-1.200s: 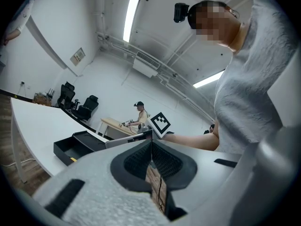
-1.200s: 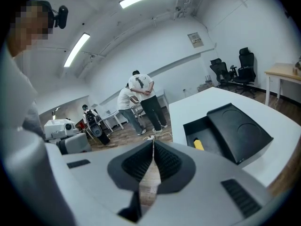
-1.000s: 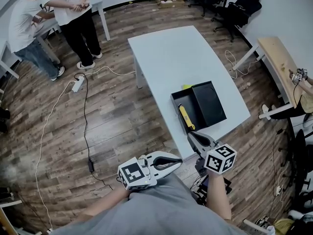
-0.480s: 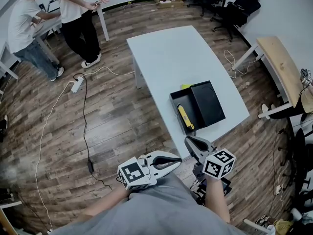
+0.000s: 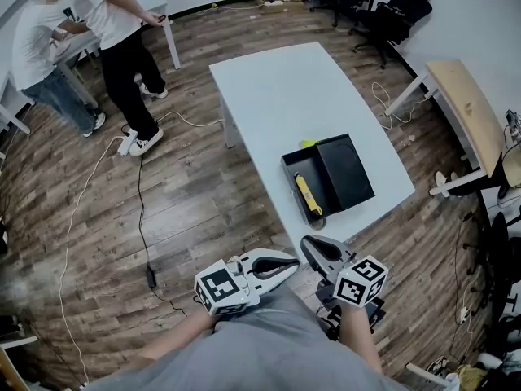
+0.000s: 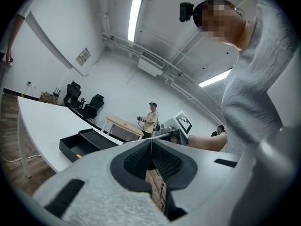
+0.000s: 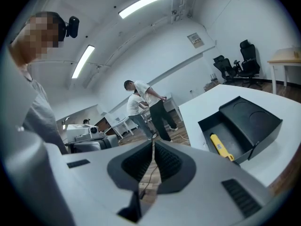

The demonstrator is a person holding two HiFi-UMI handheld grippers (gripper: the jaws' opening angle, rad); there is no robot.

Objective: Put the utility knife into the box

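The yellow knife [image 5: 305, 195] lies inside the black box [image 5: 348, 168], along its left side, so the job looks done. The left gripper [image 5: 298, 261] and the right gripper [image 5: 308, 244] are off the tabletop [image 5: 277, 88], over the floor [image 5: 187, 202]. The fingers [image 6: 136, 161] of both are pressed together with nothing between them.

What could go wrong? The box sits near the tabletop's close edge. If a gripper swung up and bumped it, the box could slide off and the knife could fall out. A cable [image 5: 140, 177] lies on the floor to the left, and a foot could catch on it. The far half of the tabletop is bare, so there is lots of room there. Two people [image 5: 114, 31] stand far off to the left.
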